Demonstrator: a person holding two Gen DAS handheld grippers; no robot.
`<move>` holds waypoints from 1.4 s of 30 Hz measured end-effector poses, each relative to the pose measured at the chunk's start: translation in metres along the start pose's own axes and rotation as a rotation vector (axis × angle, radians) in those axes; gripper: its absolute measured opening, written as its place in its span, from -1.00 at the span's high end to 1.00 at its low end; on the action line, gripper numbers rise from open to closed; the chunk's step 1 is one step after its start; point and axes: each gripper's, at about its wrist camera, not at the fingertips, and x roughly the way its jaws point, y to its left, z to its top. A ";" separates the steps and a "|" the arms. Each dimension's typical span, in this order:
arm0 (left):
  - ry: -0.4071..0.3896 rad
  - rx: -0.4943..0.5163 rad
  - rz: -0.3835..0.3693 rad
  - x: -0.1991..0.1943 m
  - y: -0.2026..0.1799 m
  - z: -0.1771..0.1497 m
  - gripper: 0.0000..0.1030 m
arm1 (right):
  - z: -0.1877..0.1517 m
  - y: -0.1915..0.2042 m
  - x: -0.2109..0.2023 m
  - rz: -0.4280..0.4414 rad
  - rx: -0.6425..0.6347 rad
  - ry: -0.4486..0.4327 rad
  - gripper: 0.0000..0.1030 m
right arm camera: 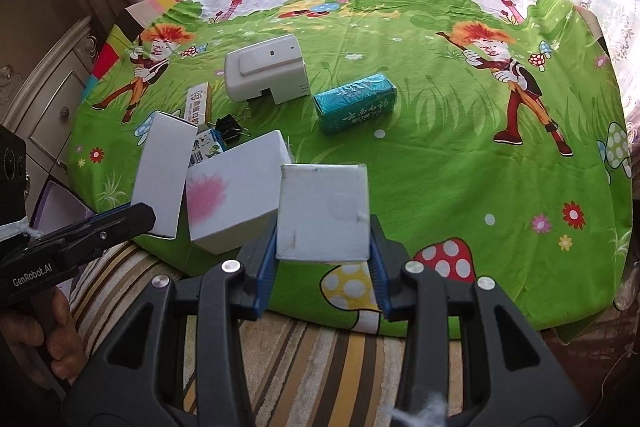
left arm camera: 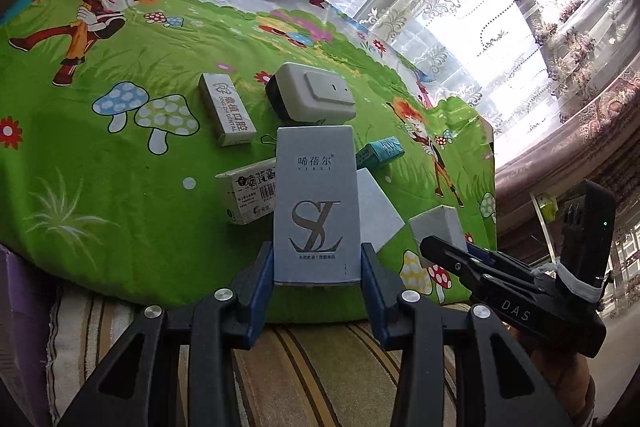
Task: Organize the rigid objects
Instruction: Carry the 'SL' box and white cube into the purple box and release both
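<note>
Right wrist view: a bright green cartoon-printed cloth (right arm camera: 440, 155) with mushrooms and figures covers the table, its near edge hanging over a brown-striped fabric (right arm camera: 320, 359). On the cloth, toward the far left, lies a white plastic device with a raised flap (right arm camera: 266, 71). A white cardboard box with a pink smudge (right arm camera: 236, 191) lies near the front edge, and a teal rectangular carton (right arm camera: 354, 103) lies to the right of the device, apart from it. The tall grey-blue carton printed with an "SL" logo (left arm camera: 316, 207) is clamped between the blue pads of the left gripper (left arm camera: 318, 275), held upright above the cloth's near edge. The small square white box (right arm camera: 324, 213) is clamped likewise in the right gripper (right arm camera: 324, 259), just beside the smudged box. A narrow white dental carton (left arm camera: 228, 109) lies left of the device. A black binder clip (right arm camera: 228, 127) rests between the boxes.
</note>
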 end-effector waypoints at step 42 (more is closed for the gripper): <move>-0.467 -0.598 0.256 -0.178 0.191 -0.074 0.19 | -0.014 0.262 0.002 0.290 -0.548 0.071 0.13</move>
